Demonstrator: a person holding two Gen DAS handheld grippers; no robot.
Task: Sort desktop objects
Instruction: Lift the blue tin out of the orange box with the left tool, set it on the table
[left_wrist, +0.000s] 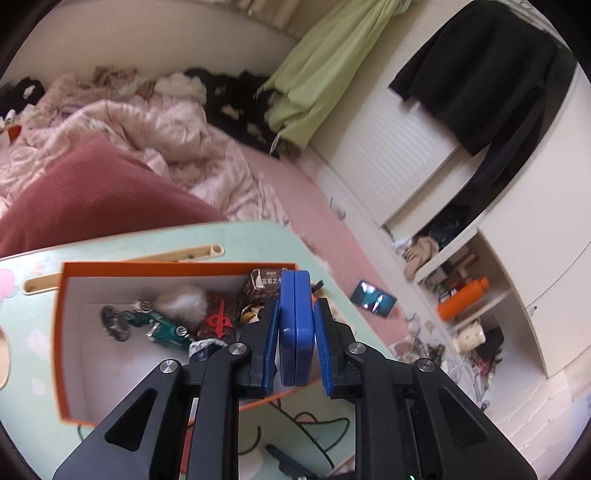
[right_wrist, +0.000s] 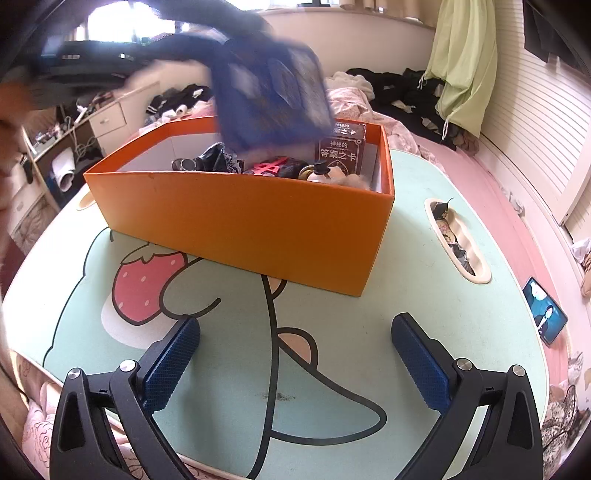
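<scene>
Two grippers work over a mint-green lap table (right_wrist: 424, 236) printed with a strawberry cartoon, set on a bed with pink bedding. Left gripper (left_wrist: 295, 332) pinches a flat blue case (left_wrist: 294, 325) edge-on between its blue pads, the jaws pressed against both of its broad faces; in the right wrist view the same case (right_wrist: 273, 99) shows as a blurred blue slab held in the air above the far left part of the orange box (right_wrist: 243, 218). That box stands on the far half of the table, open at the top, white inside. It holds a green toy car (left_wrist: 162, 325), a white fluffy ball (left_wrist: 184, 302), a red emblem piece (left_wrist: 219, 321) and a dark brown card box (right_wrist: 341, 153) with Chinese lettering standing in its far right corner. Right gripper (right_wrist: 295, 365) hangs low over the near edge of the table, its jaws spread wide with nothing between them, only the printed tabletop below. A slot (right_wrist: 458, 240) in the table's right side holds small cards.
</scene>
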